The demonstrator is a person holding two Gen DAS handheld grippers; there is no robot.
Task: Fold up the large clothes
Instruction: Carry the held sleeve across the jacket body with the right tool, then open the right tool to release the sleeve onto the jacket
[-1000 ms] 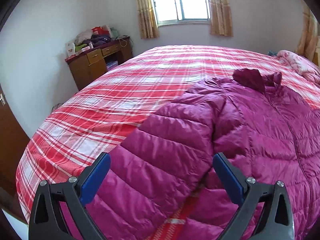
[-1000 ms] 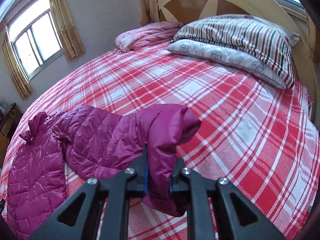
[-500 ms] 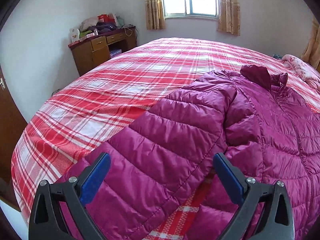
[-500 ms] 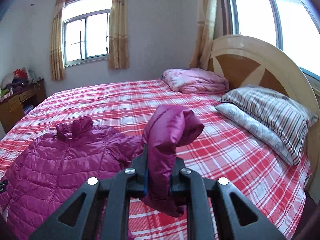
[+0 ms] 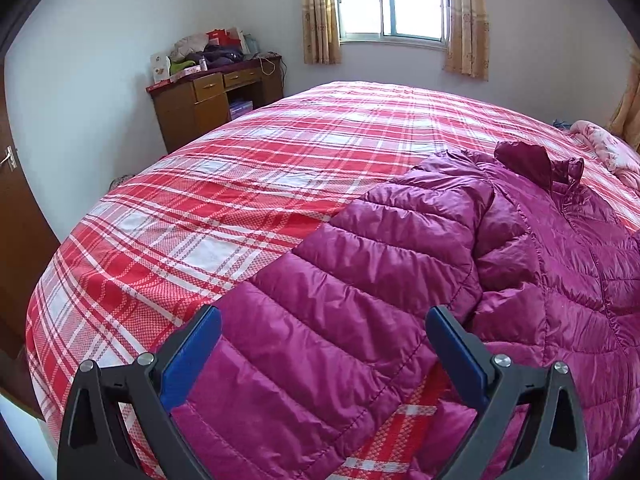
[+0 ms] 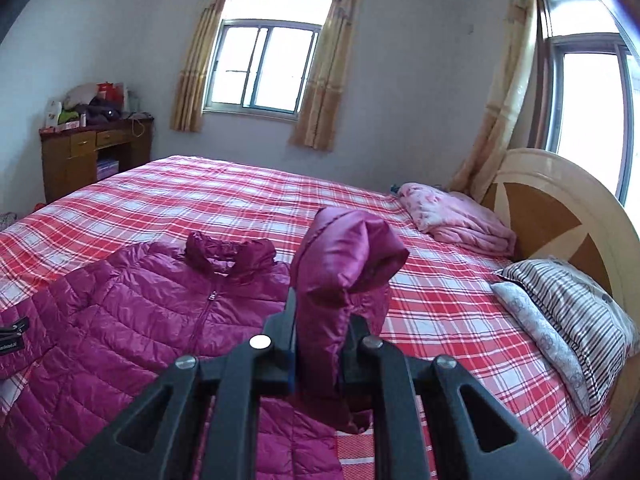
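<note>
Sleeve [image 6: 340, 288] lifted higher | right tool [image 6: 320, 336] clamps it; left tool [image 5: 324, 356] gapes over jacket [image 5: 400, 280]

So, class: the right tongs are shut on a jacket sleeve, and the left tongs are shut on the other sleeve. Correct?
Not quite. The left wrist view shows the left tongs open, straddling the other sleeve. The right tongs are indeed shut on a jacket sleeve.

Red plaid bedsheet [image 5: 248, 184] is covering the bed. Wooden desk [image 5: 212, 100] is standing by the wall, piled with clutter [image 5: 204, 54]. Striped pillows [image 6: 568, 320] are lying at the headboard [image 6: 560, 216]; pink blanket [image 6: 456, 220] is sitting folded nearby.
</note>
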